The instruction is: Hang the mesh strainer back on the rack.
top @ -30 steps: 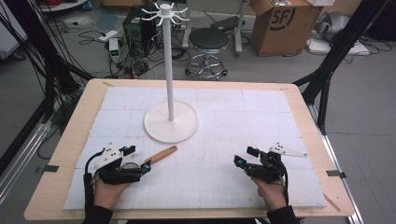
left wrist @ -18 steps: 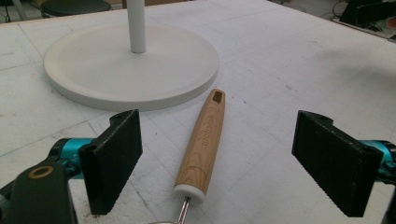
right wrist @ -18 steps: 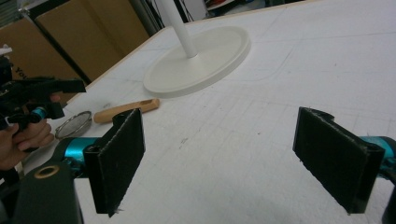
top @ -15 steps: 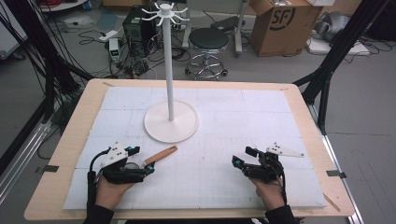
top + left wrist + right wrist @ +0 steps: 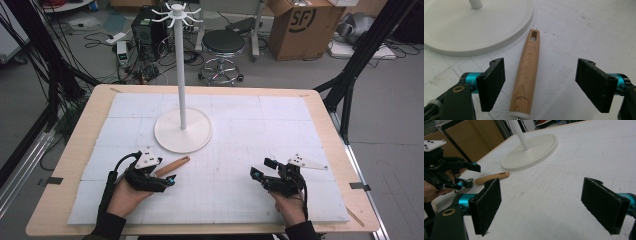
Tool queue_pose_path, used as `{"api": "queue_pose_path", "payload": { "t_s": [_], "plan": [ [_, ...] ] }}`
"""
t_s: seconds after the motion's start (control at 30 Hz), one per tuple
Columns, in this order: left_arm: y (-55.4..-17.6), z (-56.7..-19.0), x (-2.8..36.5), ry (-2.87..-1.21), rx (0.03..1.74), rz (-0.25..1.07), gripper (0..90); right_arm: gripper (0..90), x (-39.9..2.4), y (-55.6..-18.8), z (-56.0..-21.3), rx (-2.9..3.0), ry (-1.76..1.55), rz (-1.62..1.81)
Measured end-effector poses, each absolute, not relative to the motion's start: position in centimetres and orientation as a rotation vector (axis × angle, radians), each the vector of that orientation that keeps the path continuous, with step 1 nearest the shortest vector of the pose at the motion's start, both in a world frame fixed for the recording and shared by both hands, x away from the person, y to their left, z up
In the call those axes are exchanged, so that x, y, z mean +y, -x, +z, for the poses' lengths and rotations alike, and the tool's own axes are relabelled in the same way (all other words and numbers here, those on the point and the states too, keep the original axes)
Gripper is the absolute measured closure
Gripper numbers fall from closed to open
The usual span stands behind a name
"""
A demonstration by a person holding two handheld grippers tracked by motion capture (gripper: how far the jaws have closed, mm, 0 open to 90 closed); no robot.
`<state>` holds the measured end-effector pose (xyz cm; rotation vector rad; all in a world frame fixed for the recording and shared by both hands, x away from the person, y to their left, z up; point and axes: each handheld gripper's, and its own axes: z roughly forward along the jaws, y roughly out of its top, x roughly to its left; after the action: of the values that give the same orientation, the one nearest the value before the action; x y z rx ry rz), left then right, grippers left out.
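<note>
Wooden handle flat on white mat, just off rim of stand base on the side toward the person, apart from rim, not touching. Holed end of handle nearest base; other end with pale collar under left gripper. Lettering stamped along the grain, seen in left gripper view. Left gripper low over mat, jaws spread either side of handle, handle between them and closer to one pad; gaps visible on both sides, pads not pressing the wood. Jaws just been closing, still wide, handle inside the gap. Left hand behind gripper, grey plate on top, cable trailing back along forearm. From right gripper view, same left gripper beside near end of handle, base beyond. Right gripper well apart from base, on opposite side of mat from handle, close to the person's edge of table. Right gripper jaws spread wide, nothing between pads, bare mat below. Right hand behind it, grey plate on top. Stand pole upright from middle of base, hooks at top. Handle lying tilted, pointing from left gripper toward base
</note>
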<state>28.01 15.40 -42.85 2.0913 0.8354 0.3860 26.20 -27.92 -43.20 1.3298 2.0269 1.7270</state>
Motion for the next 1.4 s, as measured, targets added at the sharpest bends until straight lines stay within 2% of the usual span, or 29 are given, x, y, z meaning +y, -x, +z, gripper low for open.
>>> {"api": "queue_pose_path", "payload": {
  "t_s": [0.4,0.53,0.63,0.93,1.2,1.4],
  "plan": [
    [-29.5,-43.2,16.2,-2.181,0.885,0.260,36.5,15.9,-27.5,-26.1,-43.0,2.022,-1.331,1.716],
    [-29.7,-43.4,16.2,-2.198,0.883,0.264,44.6,15.9,-27.5,-26.1,-43.0,2.020,-1.328,1.720],
    [-29.9,-43.5,15.9,-2.247,0.890,0.271,45.3,15.9,-27.7,-26.0,-42.9,2.013,-1.330,1.728],
    [-30.3,-43.7,15.7,-2.302,0.907,0.265,57.4,15.9,-27.8,-26.1,-42.9,2.001,-1.327,1.726],
    [-31.1,-43.1,14.5,-2.427,0.882,0.257,61.4,15.9,-27.7,-26.1,-42.8,2.002,-1.334,1.723],
    [-31.8,-42.8,14.4,-2.469,0.874,0.200,65.9,15.9,-27.7,-26.1,-42.8,2.002,-1.338,1.721]
  ]
}}
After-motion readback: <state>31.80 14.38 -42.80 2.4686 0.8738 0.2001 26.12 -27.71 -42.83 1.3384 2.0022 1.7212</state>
